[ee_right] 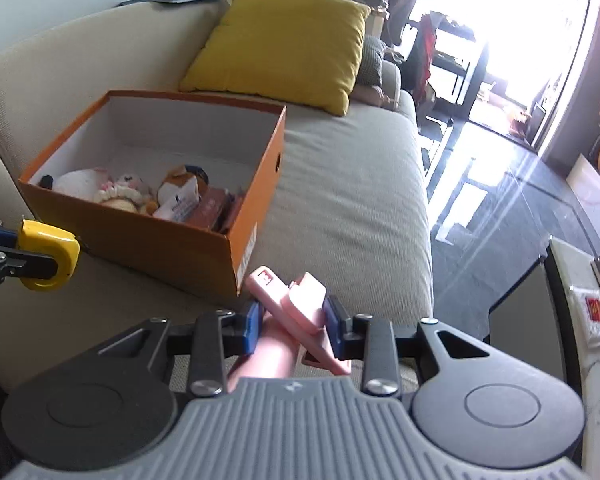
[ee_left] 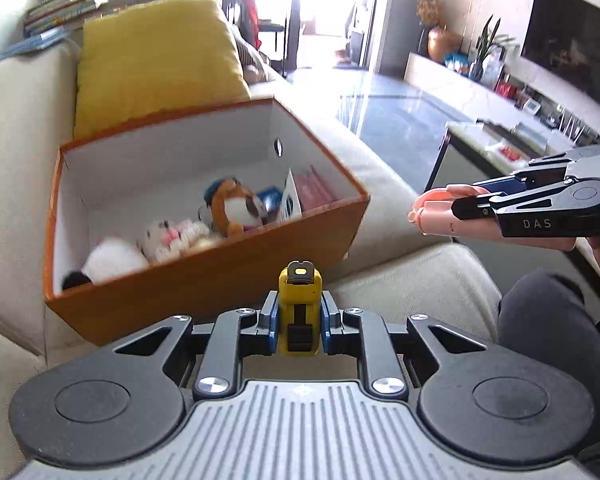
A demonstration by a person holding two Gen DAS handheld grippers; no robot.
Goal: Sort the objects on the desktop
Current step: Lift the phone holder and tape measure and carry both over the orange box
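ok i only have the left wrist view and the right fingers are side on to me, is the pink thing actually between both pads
Observer: Yes. In the right wrist view the pink item sits between both blue pads of the right gripper, slanted across the gap rather than square.
Operator: and what does my yellow thing look like from the side
Observer: The yellow item juts past the left gripper and ends in a hooked curve, close to the orange box.
Operator: anything on the box outside that i can't see
Observer: A white label on its end wall, near the corner closest to the pink item.
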